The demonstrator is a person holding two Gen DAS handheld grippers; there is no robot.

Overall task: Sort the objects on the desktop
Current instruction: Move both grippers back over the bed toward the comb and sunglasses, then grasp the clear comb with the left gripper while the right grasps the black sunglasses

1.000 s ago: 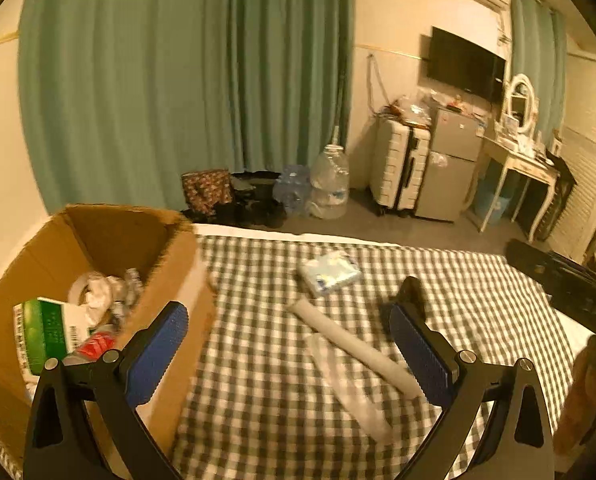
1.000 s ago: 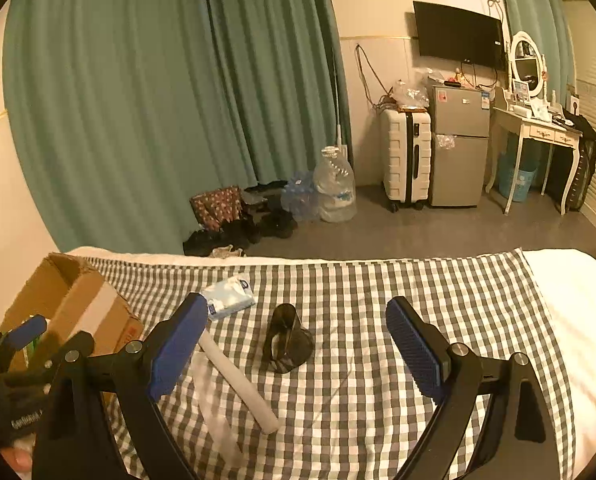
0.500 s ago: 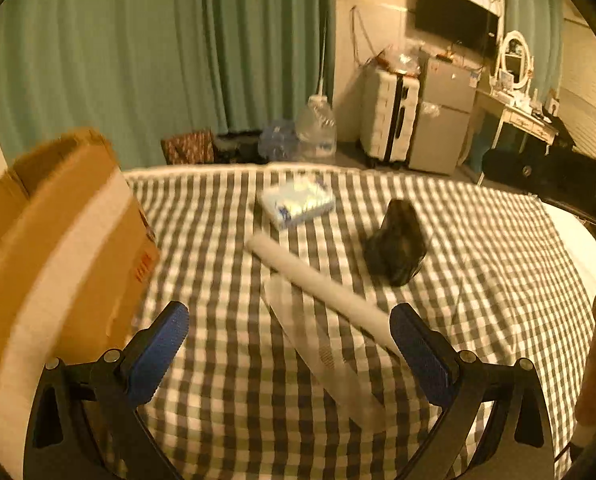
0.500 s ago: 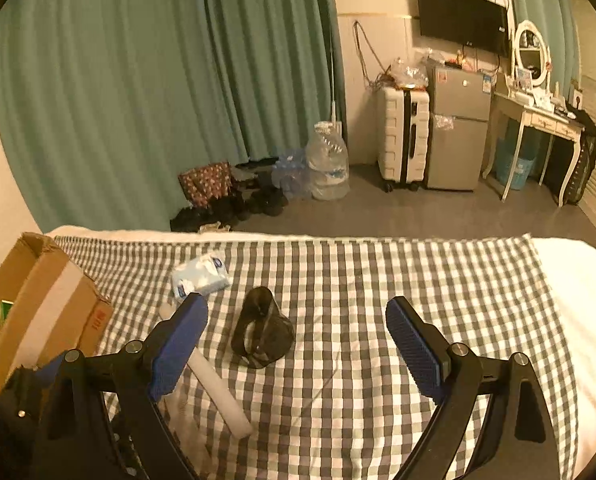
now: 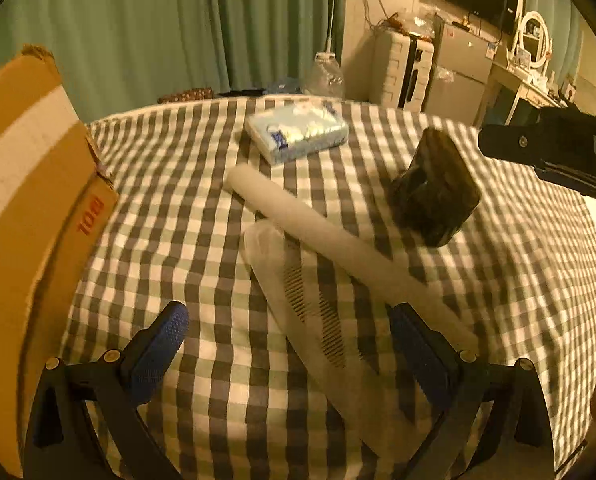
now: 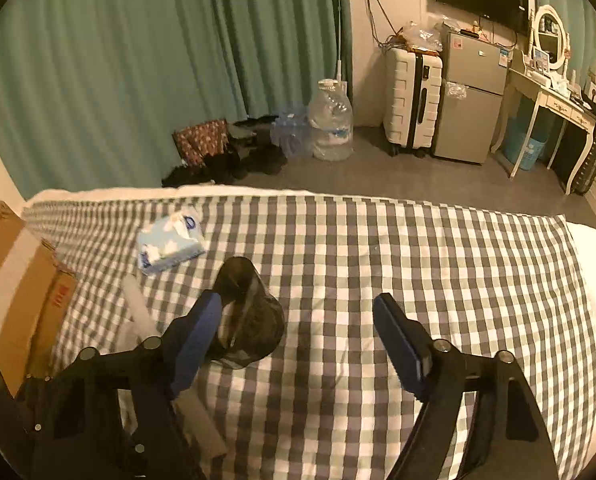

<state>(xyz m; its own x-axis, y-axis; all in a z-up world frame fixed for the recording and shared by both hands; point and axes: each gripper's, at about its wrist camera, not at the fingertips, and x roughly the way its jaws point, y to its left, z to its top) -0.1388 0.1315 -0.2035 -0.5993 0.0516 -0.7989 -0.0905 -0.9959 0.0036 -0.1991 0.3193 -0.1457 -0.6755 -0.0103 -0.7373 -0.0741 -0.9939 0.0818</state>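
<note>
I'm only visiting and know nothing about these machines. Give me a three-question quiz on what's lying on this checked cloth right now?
1. True or false: the left tool is gripping the white tube.
2. Which item lies farthest from both cameras? A) tissue pack B) clear comb sleeve C) dark cup
3. Fill in: the cardboard box stands at the cloth's ____ edge.

Key: 1 false, both the left tool and the right tool are open and empty. 2 A. 3 left.

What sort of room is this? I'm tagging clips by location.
Probably a bedroom or small studio: a bed under a grey-and-white checked cover, a white hard-shell suitcase beside a small silver fridge, and a white dressing table.
</note>
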